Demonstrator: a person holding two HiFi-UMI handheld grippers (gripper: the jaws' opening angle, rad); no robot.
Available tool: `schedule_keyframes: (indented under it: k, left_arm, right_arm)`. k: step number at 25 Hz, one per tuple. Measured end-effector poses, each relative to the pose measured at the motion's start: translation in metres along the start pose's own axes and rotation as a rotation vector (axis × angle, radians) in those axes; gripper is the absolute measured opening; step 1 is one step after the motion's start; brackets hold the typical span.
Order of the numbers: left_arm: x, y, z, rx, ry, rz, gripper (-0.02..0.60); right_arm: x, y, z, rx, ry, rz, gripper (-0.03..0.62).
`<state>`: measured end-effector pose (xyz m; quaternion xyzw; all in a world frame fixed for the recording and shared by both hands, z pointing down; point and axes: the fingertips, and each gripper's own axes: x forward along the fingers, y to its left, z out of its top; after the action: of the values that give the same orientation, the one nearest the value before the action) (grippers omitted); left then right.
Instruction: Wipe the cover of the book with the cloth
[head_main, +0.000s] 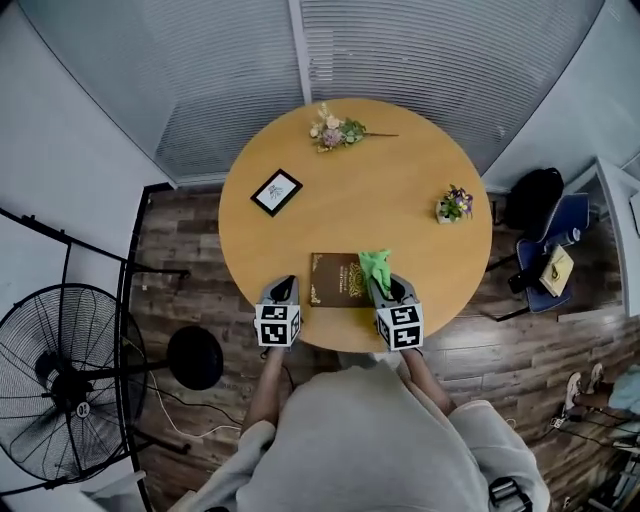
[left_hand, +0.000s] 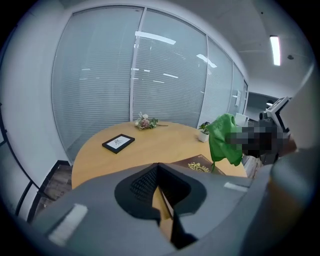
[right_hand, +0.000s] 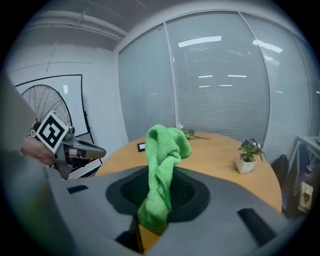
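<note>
The brown hardcover book with gold ornament (head_main: 335, 279) lies flat at the near edge of the round wooden table (head_main: 400, 180), between the two grippers. The right gripper (head_main: 380, 287) pinches the green terry cloth (right_hand: 162, 165) between its jaws, over the book's right edge. The left gripper (head_main: 288, 285) is just beside the book's left side, its jaws almost together and empty. Farther away lie a black picture frame (head_main: 276, 191), a small flower bouquet (head_main: 335, 129) and a little potted plant (head_main: 455, 205)

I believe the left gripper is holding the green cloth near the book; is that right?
Not quite: the right gripper holds the green cloth near the book, as the right gripper view shows. The left gripper is shut and empty.
</note>
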<state>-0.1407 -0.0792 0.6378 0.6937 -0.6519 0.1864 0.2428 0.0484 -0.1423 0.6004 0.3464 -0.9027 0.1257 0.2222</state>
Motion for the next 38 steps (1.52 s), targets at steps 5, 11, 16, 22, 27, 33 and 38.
schedule_keyframes:
  k: [5, 11, 16, 22, 27, 33, 38]
  left_arm:
    - [0.018, 0.008, 0.012, -0.009, 0.024, 0.021, 0.009]
    - [0.031, 0.011, 0.019, -0.005, 0.032, 0.035, 0.009]
    - [0.032, 0.013, 0.014, -0.008, 0.043, 0.033, 0.009]
    - [0.031, 0.021, 0.005, -0.015, 0.052, 0.01, 0.009]
    - [0.03, 0.037, 0.003, -0.004, 0.047, -0.038, 0.009]
    - [0.025, 0.057, 0.001, 0.006, 0.045, -0.088, 0.009]
    - [0.022, 0.07, 0.004, 0.013, 0.037, -0.118, 0.009]
  right_arm:
    - [0.021, -0.006, 0.013, 0.017, 0.015, 0.037, 0.098]
    - [0.035, -0.001, 0.014, 0.019, 0.024, 0.082, 0.098]
    - [0.043, 0.007, 0.013, 0.025, 0.038, 0.097, 0.098]
    - [0.051, 0.024, 0.011, 0.013, 0.061, 0.087, 0.098]
    - [0.065, 0.044, 0.017, 0.007, 0.076, 0.044, 0.098]
    - [0.08, 0.065, 0.027, 0.015, 0.083, -0.009, 0.098]
    - [0.089, 0.08, 0.029, 0.012, 0.106, -0.048, 0.098]
